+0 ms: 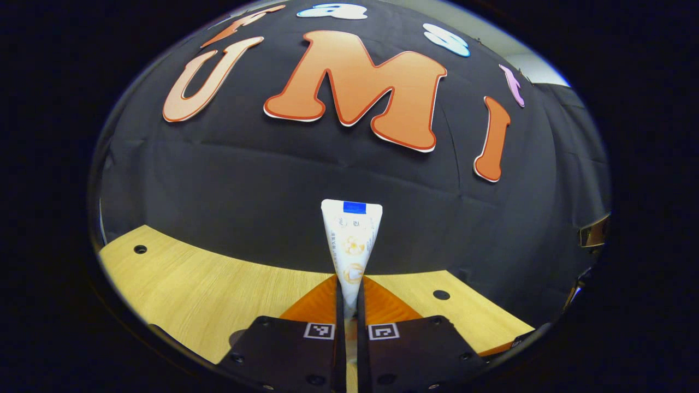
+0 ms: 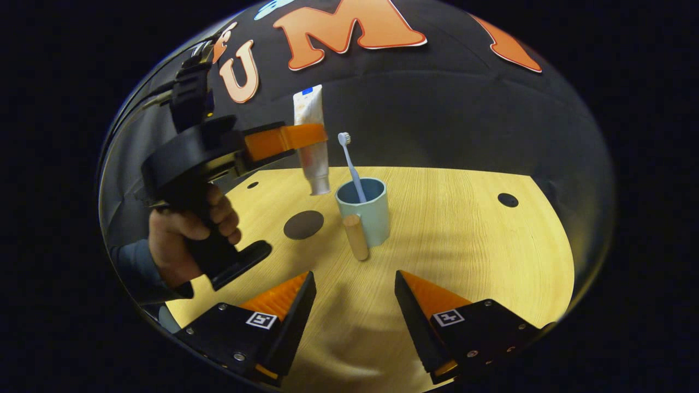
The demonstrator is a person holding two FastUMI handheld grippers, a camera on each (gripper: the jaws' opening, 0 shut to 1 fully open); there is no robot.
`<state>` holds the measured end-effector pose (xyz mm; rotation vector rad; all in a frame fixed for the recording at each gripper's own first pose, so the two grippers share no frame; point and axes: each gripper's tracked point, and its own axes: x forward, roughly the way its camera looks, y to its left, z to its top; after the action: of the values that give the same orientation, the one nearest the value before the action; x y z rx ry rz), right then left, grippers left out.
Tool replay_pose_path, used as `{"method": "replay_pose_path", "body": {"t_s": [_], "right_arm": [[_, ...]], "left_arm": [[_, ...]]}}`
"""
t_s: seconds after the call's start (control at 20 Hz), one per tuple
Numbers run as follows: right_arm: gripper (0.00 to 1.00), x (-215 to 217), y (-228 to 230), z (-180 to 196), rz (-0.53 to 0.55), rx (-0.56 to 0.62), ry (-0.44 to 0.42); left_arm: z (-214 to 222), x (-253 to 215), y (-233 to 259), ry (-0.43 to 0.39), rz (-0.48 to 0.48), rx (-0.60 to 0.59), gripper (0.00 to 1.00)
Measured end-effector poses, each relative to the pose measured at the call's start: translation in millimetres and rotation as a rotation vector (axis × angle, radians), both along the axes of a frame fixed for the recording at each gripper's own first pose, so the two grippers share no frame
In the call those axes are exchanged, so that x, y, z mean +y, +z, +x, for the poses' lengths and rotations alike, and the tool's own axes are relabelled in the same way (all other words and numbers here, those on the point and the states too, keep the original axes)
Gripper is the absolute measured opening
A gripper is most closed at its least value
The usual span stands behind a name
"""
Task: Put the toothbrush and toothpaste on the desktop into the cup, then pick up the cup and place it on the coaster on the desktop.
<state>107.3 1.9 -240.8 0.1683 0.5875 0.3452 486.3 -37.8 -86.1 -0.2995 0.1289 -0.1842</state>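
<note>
Light wood desktop (image 2: 464, 229) with round holes; black cloth wall (image 1: 246, 180) behind.

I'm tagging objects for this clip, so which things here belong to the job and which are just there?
Belongs to the job:
toothpaste tube, clamped in the left gripper, held in the air beside the cup
toothbrush, standing in the cup
blue cup with a wooden handle
dark round coaster
right gripper, open and holding nothing

Just there:
wooden desktop and its holes

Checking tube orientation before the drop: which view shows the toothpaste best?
Right gripper view: the whole toothpaste hangs upright, cap down, in the left tongs beside the cup. Left gripper view gives just its crimped upper end between the fingers.
</note>
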Motion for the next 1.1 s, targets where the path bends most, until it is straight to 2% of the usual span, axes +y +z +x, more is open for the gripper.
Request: {"method": "replay_pose_path", "body": {"t_s": [0.3, 0.9, 1.1], "right_arm": [[0.98, -6.6, 1.9, 0.2, 0.001, -0.027, -0.001], [0.99, -16.3, -1.3, 13.5, 0.025, -0.037, -0.036], [0.99, -26.1, -6.2, 15.3, 0.009, -0.027, -0.053]], "left_arm": [[15.3, -23.5, -13.9, -0.019, 0.014, -0.083, 0.08], [13.6, -45.5, -58.1, -0.054, 0.176, -0.14, 0.08], [3.2, -46.2, -70.8, -0.059, 0.187, -0.112, 0.2]]}}
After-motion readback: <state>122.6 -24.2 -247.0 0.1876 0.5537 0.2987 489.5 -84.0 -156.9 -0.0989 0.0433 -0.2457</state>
